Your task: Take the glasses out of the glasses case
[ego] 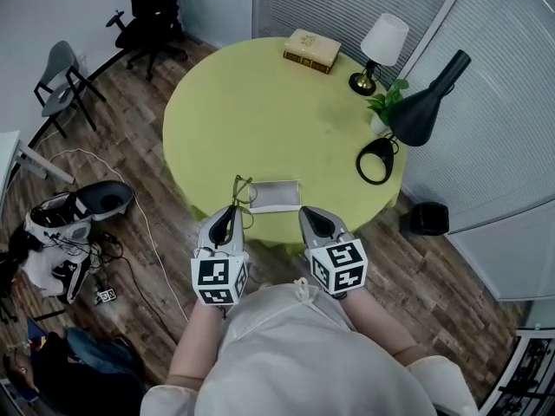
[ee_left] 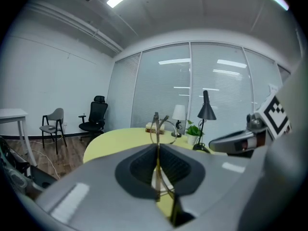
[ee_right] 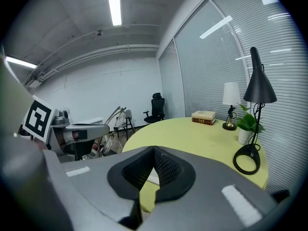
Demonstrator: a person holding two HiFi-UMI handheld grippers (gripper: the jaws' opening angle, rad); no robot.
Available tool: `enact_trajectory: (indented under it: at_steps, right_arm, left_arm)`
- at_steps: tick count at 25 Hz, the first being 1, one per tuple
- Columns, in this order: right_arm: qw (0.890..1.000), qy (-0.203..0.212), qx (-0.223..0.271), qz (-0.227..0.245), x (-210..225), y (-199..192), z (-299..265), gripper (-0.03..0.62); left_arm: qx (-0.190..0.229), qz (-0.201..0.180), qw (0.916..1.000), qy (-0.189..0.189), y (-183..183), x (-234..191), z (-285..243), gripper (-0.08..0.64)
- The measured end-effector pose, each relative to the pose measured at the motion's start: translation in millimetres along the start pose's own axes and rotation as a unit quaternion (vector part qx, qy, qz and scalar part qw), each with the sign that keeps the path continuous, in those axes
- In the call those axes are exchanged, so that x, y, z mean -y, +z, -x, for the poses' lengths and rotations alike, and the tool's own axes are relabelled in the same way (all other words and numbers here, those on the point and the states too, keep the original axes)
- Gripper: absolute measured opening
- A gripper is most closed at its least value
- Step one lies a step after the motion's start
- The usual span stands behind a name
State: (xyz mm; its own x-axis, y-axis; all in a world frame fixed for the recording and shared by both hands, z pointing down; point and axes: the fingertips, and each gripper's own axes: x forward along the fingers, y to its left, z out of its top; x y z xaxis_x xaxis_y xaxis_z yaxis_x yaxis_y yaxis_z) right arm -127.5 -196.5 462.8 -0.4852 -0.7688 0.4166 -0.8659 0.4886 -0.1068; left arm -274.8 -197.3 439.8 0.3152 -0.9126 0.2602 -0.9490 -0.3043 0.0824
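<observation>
A thin gold-framed pair of glasses (ego: 240, 186) stands up from my left gripper (ego: 227, 218), which is shut on the frame just over the table's near edge. In the left gripper view the glasses (ee_left: 161, 124) rise between the closed jaws of the left gripper (ee_left: 157, 147). The pale glasses case (ego: 276, 195) lies on the round yellow table (ego: 260, 120) between the two grippers. My right gripper (ego: 310, 219) is shut with nothing in it, just right of the case. In the right gripper view its jaws (ee_right: 154, 151) meet, and the glasses (ee_right: 113, 117) show at the left.
Along the far and right side of the table are a book (ego: 312, 50), a white lamp (ego: 381, 46), a small plant (ego: 388, 102) and a black desk lamp (ego: 416, 115). Chairs (ego: 152, 16) and floor clutter (ego: 78, 224) lie to the left. A black bin (ego: 427, 217) stands on the right.
</observation>
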Motion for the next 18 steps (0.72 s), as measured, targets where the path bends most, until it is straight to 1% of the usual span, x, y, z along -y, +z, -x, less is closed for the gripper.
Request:
enact_trajectory:
  at_steps: [5,18]
  right_arm:
    - [1.000,-0.002,-0.001,0.000,-1,-1,0,-0.002]
    - [1.000,0.004,-0.007,-0.008,-3,-7,-11,-0.001]
  left_arm:
    - [-0.002,-0.008,1.0000,-0.003,1,2,0,0.015]
    - [-0.014,0.000,0.9999,-0.003,-6,-1,-7,0.015]
